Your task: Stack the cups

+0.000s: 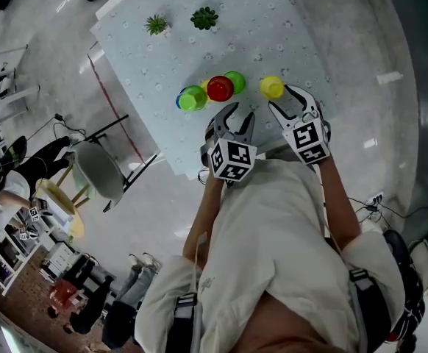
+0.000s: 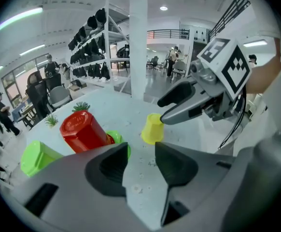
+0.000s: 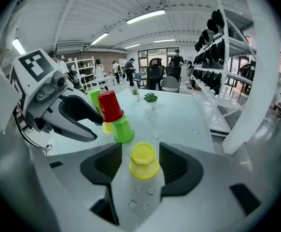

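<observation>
Faceted yellow plastic cup (image 3: 144,161) stands upturned on the speckled worktop (image 1: 273,28) between the right gripper (image 1: 291,101) fingers, which are spread. Left gripper (image 2: 141,161) fingers are spread and empty. Red cup (image 1: 220,88) and green cups (image 1: 193,98) are clustered nearby, with potted plants (image 1: 204,18) beyond.

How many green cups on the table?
2. One green cup at the cluster's left end; the other just right of the red cup. Nested ones could be hidden.

green cup (image 2: 115,138) partly hidden behind red cup (image 2: 82,129)

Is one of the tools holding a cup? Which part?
Nothing held yet. The yellow cup stands between the right tool's open jaws, unclamped; the left tool is empty.
</observation>
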`<action>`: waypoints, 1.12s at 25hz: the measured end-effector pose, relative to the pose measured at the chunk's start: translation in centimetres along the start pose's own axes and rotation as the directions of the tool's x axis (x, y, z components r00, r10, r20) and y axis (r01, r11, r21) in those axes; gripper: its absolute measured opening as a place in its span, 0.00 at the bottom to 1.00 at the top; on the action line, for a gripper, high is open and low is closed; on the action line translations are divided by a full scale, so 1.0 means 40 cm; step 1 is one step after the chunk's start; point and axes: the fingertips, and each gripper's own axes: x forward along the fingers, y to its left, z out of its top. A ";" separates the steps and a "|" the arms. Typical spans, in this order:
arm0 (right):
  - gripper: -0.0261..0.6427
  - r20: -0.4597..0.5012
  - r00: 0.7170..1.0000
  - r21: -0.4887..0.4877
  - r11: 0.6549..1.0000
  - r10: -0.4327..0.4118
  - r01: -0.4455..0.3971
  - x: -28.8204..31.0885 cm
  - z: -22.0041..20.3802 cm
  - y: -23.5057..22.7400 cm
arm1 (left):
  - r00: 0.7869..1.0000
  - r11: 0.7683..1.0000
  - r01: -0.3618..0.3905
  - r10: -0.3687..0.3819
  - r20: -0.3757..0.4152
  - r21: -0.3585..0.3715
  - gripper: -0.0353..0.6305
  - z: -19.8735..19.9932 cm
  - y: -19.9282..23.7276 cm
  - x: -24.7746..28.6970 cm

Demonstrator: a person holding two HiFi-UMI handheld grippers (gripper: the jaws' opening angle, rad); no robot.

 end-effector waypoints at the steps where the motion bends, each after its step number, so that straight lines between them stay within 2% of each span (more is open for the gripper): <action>1: 0.40 -0.004 1.000 0.000 1.000 0.004 -0.004 0.002 -0.006 -0.004 | 1.000 1.000 -0.001 0.001 -0.001 0.000 0.33 0.004 -0.002 0.004; 28: 0.44 -0.034 0.988 -0.060 0.987 0.148 -0.150 0.085 -0.060 -0.005 | 0.997 0.997 -0.068 0.067 -0.036 -0.040 0.32 0.052 -0.036 0.047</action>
